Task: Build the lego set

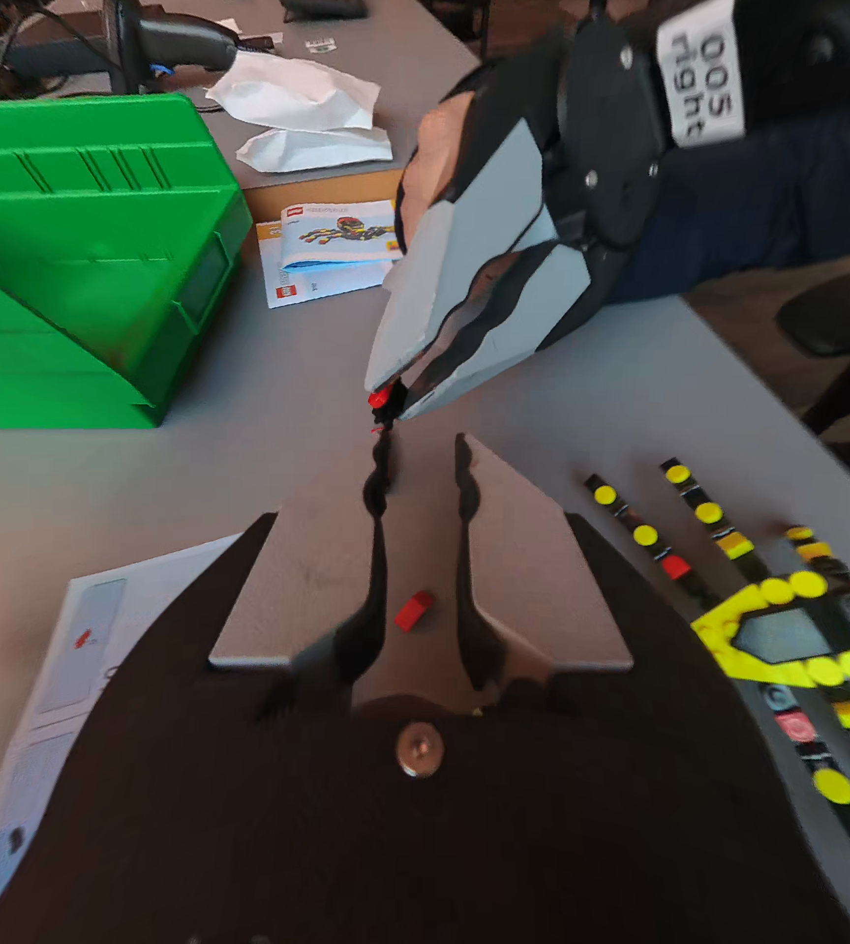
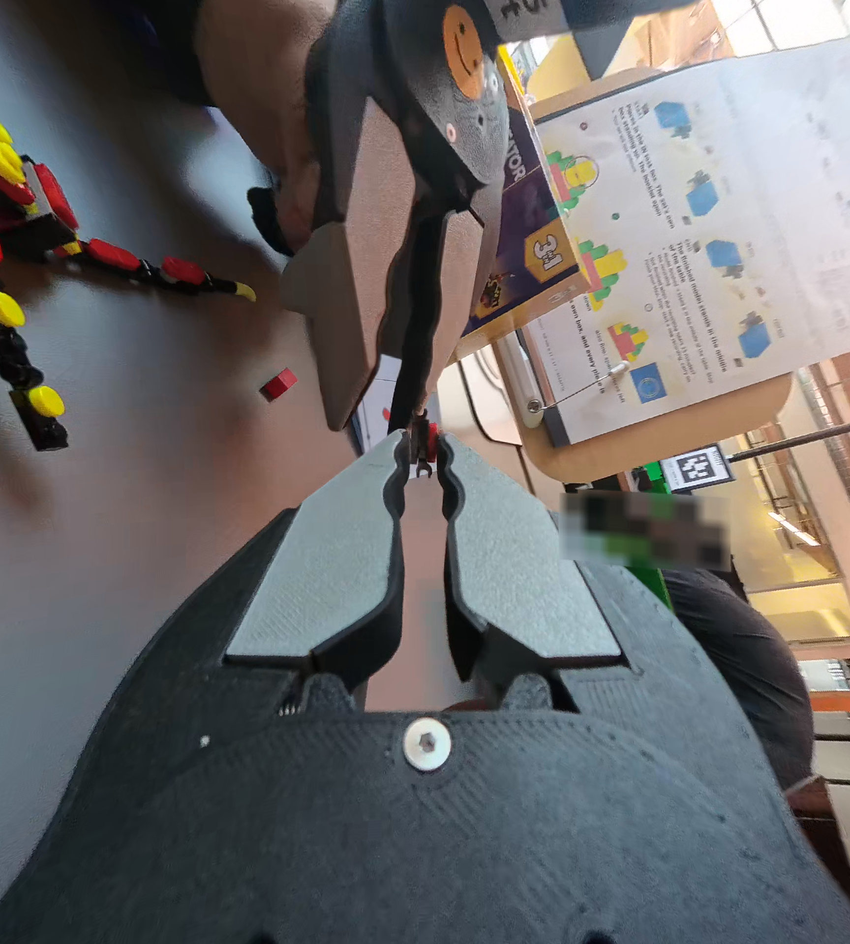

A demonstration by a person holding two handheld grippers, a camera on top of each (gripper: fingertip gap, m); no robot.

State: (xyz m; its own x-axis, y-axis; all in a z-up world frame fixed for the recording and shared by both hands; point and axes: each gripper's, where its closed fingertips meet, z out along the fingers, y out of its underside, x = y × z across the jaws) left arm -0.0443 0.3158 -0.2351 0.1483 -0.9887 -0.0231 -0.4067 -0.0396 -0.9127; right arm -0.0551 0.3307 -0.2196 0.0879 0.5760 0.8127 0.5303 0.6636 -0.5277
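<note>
My right gripper (image 2: pixel 422 447) is clamped on a small black-and-red piece (image 2: pixel 425 443), held up off the grey table (image 1: pixel 269 357). My left gripper (image 1: pixel 423 444) has its fingers apart, its left tip right at that piece. A loose red brick (image 1: pixel 412 610) lies on the table between the left fingers. The half-built black, yellow and red model (image 1: pixel 791 638) sits to the right. Green bin (image 1: pixel 80 245), instruction booklet (image 1: pixel 336 240) and crumpled white paper (image 1: pixel 305 107) lie beyond.

Two black printed-plastic grippers (image 1: pixel 420 449) (image 2: pixel 423 449): grey-faced wavy-edged fingers (image 2: pixel 331 562), silver hex screw (image 2: pixel 427 743), white label (image 1: pixel 699 71).
</note>
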